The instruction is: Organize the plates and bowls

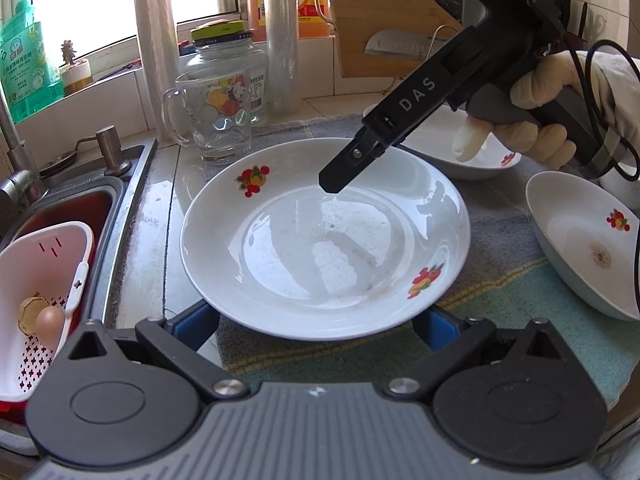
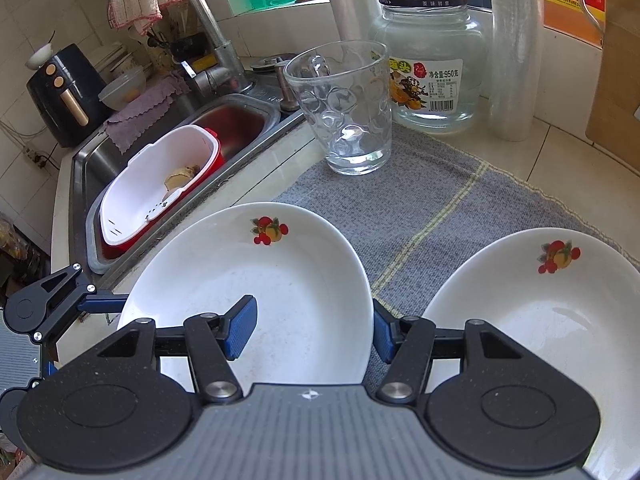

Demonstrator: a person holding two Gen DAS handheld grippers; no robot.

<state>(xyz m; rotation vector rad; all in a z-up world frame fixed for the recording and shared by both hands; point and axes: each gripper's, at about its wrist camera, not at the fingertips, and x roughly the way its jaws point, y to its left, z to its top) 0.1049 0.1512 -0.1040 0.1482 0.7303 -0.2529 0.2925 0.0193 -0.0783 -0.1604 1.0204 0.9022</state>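
Blue pads of the right tool fill the bottom of the right wrist view, parted and clamping nothing. One pad hangs over the inside of the fruit-patterned deep plate. The other sits just outside the plate's right rim, so the rim runs up between them. Whether the outer pad touches the rim I cannot tell.

From this tool the plate's bowl lies to the left of the frame. A second matching deep plate lies to the lower right, near the first but apart from it. Both rest on the grey woven mat that covers the bench, and the sink is beyond the plate on the upper left.

At the bottom of the left wrist view the left tool is spread wide and released. The plate's near rim sits between its fingers and hides their tips, so contact there cannot be judged. In that view the right tool comes down from the upper right, held by a gloved hand, with its tip over the far slope of the plate.

The two tools therefore sit at different parts of one rim, and the right one is nearer the neighbouring plate. The coming move probably turns on that straddled rim. If the right pads close on it, the plate could be carried toward the lower right and stacked.
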